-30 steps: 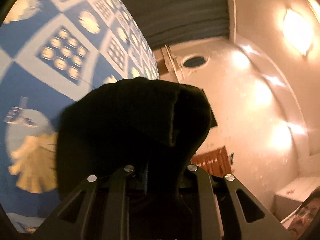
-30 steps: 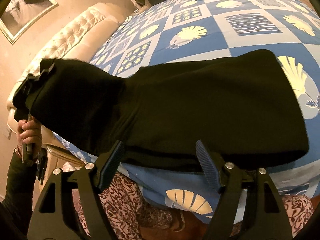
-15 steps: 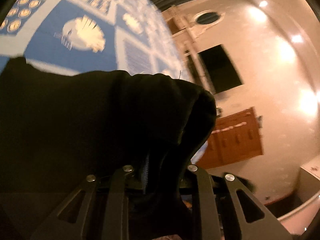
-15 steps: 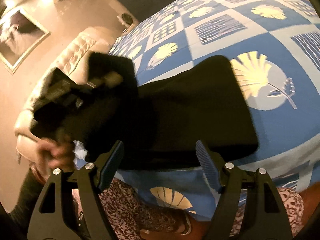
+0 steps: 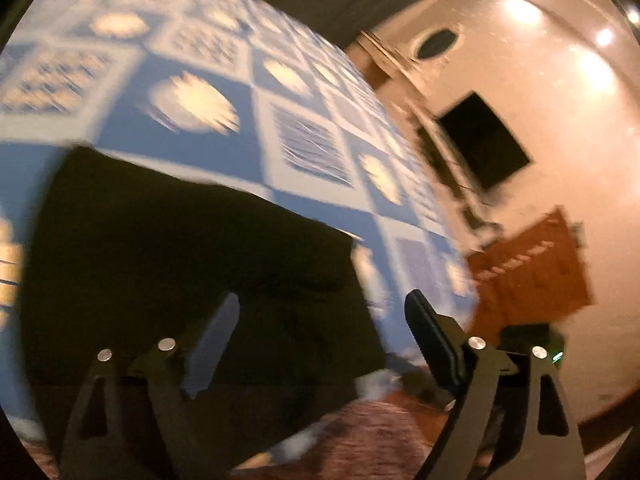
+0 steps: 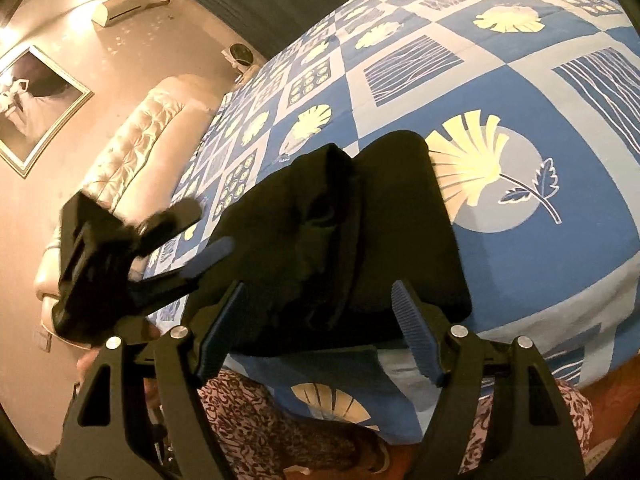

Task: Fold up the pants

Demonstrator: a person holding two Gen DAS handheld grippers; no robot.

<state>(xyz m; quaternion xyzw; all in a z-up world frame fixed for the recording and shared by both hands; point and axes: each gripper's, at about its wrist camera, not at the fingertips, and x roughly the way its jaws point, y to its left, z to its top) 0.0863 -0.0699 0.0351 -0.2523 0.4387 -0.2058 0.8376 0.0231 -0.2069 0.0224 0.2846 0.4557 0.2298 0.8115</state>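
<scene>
Nearest me, my right gripper (image 6: 316, 326) hangs with jaws apart, empty, over the near edge of the black pants (image 6: 360, 248). The pants lie folded on the blue bedspread (image 6: 540, 260). My left gripper (image 6: 202, 240), left of the pants, has just been opening, nothing between its jaws.

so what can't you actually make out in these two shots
- Left wrist view: motion blur smears the bedspread pattern and the wooden cabinet.
- Both views: the black pants show no seams or layers; too dark to count folds.
- Right wrist view: the right gripper hides the pants' near edge.
- Right wrist view: the left gripper is blurred; its body covers the hand holding it.
</scene>
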